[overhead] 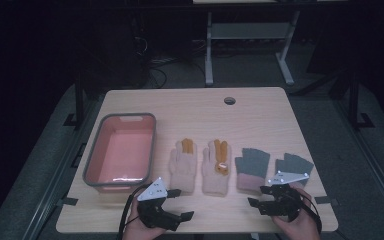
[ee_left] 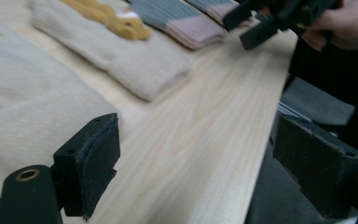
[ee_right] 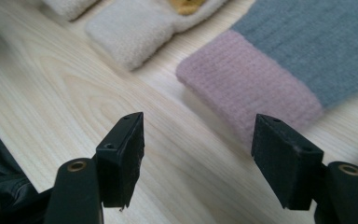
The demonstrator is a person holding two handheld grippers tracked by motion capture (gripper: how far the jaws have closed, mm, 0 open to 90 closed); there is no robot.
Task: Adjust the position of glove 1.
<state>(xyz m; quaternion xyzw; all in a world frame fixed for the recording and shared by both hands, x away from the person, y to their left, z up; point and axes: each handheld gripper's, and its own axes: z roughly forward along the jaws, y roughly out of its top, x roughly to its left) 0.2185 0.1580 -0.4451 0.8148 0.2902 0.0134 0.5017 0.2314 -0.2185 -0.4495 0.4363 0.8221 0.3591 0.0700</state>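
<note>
Both claws released, nothing picked up yet.
Left claw (overhead: 176, 204) near cream gloves (overhead: 182, 166); right claw (overhead: 260, 196) beside grey glove (overhead: 250, 170) cuff on desk (overhead: 260, 110). Next, prob: close on cuff, w/ bin (overhead: 120, 152) waiting left.

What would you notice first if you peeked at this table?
Four gloves in a row across the middle of the table: two cream gloves with orange fingers, then two grey gloves with pink cuffs to their right. A pink tub with a grey rim sits at the left. At the near edge, the left gripper and right gripper wait, both open.
</note>
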